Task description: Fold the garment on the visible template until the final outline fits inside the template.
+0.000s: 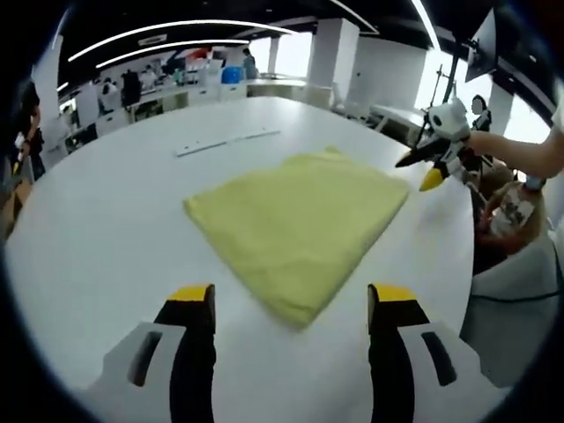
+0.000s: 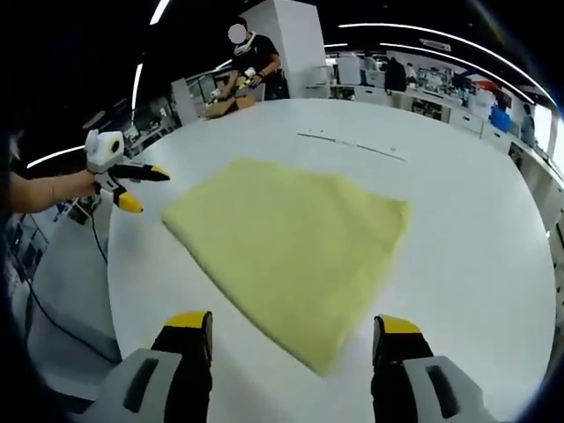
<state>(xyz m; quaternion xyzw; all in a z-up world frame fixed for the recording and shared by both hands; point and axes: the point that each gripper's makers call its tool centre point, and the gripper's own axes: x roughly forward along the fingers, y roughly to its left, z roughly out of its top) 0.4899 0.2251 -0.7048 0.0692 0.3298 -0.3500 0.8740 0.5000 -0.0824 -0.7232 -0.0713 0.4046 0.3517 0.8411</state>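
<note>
Between folds, by the look of it: yellow garment [image 1: 300,225] lying flat on the white table [image 1: 97,238], already doubled into a compact four-cornered shape, nearest corner pointing toward both cameras. Left gripper [image 1: 291,304] hovering just short of that corner, jaws spread wide, nothing between them. Right gripper [image 2: 295,330] likewise wide and empty, poised above the near corner in its own view. Seen from the left gripper view, the right gripper sits off the cloth's far right corner, clear of the fabric. No template outline discernible around the cloth; cannot tell whether the fit is met. Next move, probably: descend onto one edge or a pair of corners, pinch, carry across for another fold.
</note>
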